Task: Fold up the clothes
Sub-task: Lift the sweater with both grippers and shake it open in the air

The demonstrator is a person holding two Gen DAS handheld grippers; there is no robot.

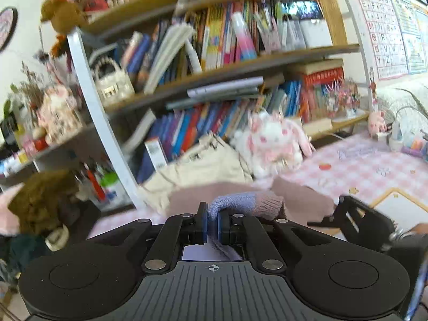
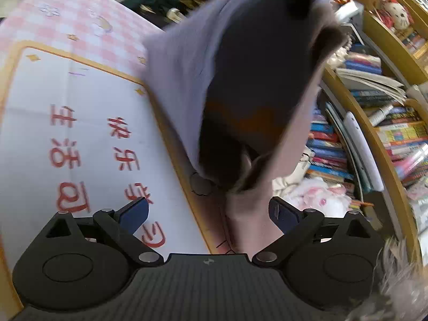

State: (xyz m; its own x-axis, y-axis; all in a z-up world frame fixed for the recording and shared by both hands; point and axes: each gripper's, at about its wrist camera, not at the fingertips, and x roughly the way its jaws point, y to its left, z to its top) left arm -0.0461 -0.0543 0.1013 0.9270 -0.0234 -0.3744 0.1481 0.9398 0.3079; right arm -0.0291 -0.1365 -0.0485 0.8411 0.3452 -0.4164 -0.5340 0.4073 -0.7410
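My left gripper [image 1: 212, 223] is shut on the lavender-and-pink knit edge of a garment [image 1: 240, 203], held up above the table. The same garment [image 2: 240, 80] hangs in the right wrist view as a mauve cloth with a dark inside, draped down from the top towards the table. My right gripper [image 2: 208, 211] is open and empty, its blue pads [image 2: 135, 212] wide apart, with the hanging cloth's lower end just ahead between them. The right gripper also shows at the right edge of the left wrist view [image 1: 358, 214].
A pink checked tablecloth [image 1: 361, 165] with a white, gold-bordered mat bearing red characters [image 2: 88, 139] covers the table. A crowded bookshelf [image 1: 214, 67] stands behind it. A white-pink plush rabbit [image 1: 272, 139], a cream bag [image 1: 203, 165] and small items [image 1: 401, 139] sit along the table's far edge.
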